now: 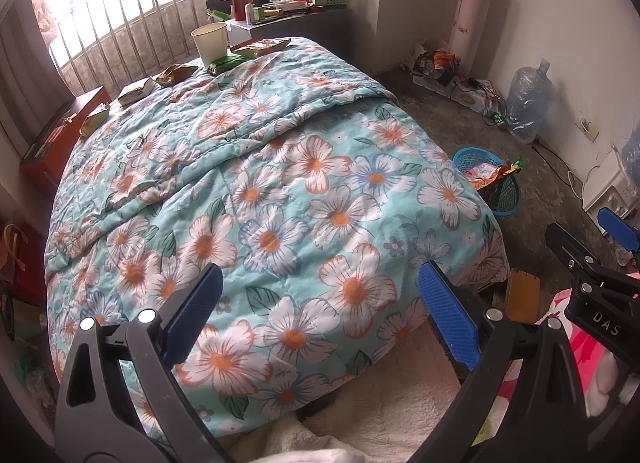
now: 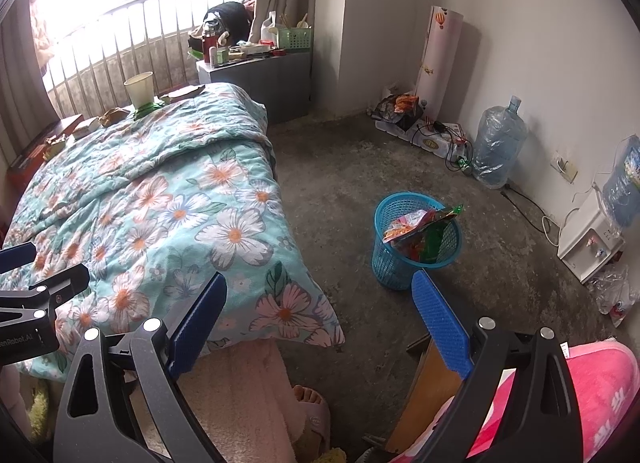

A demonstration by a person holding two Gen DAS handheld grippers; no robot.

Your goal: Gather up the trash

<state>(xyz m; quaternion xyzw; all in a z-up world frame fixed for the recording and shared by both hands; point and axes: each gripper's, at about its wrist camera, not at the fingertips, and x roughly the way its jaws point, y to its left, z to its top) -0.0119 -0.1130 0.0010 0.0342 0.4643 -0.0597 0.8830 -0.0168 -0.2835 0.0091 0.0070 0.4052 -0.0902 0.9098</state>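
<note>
Several snack wrappers lie at the far end of the floral quilt (image 1: 280, 183): a green one (image 1: 225, 63), a brown one (image 1: 174, 74), a yellowish one (image 1: 136, 92) and another (image 1: 94, 119). A paper cup (image 1: 210, 43) stands among them; it also shows in the right wrist view (image 2: 140, 90). A blue mesh trash basket (image 2: 414, 241) with wrappers in it stands on the floor right of the bed, also seen in the left wrist view (image 1: 494, 183). My left gripper (image 1: 320, 311) is open and empty over the near end of the quilt. My right gripper (image 2: 320, 315) is open and empty above the bed corner.
A grey cabinet (image 2: 264, 83) with clutter stands past the bed. A water jug (image 2: 500, 143), power strip and dispenser (image 2: 588, 239) line the right wall. A red box (image 1: 60, 131) sits at the bed's left. A pink blanket (image 2: 592, 395) and a slippered foot (image 2: 312, 407) are near me.
</note>
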